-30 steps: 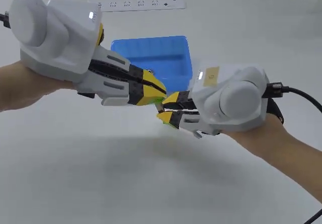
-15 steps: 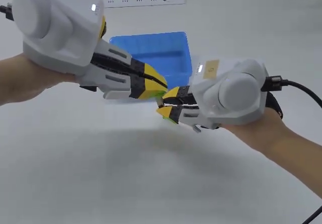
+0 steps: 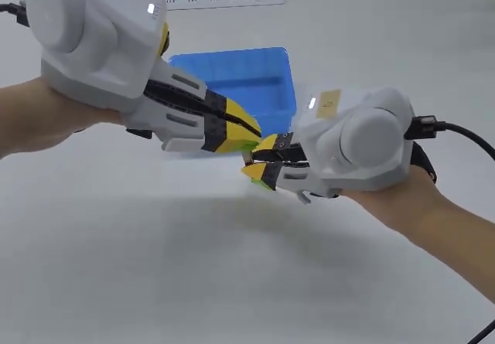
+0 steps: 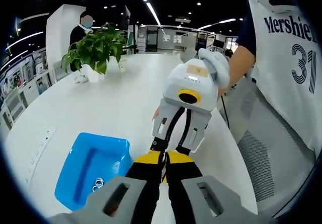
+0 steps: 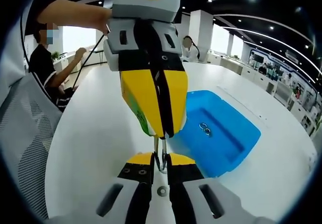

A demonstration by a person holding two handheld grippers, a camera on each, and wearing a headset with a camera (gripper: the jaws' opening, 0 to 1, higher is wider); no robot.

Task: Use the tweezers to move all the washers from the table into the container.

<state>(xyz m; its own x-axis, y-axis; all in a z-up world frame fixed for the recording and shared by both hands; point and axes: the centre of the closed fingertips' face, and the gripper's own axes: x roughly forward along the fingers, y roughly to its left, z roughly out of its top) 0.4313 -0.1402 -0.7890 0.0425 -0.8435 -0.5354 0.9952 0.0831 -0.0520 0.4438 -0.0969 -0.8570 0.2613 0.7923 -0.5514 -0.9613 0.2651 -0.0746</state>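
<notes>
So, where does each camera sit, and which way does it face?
Head view: headset, looking forward and down; left hand holds left hand-held gripper, right hand the right hand-held gripper.
Left gripper view: rides the left one, facing the right one; own jaws below.
Right gripper view: the reverse; tweezers between own jaws.
Gripper views share blue container holding washers.

Left hand-held gripper (image 3: 254, 131) stands between right hand-held gripper (image 3: 252, 166) and container (image 3: 240, 81).
</notes>
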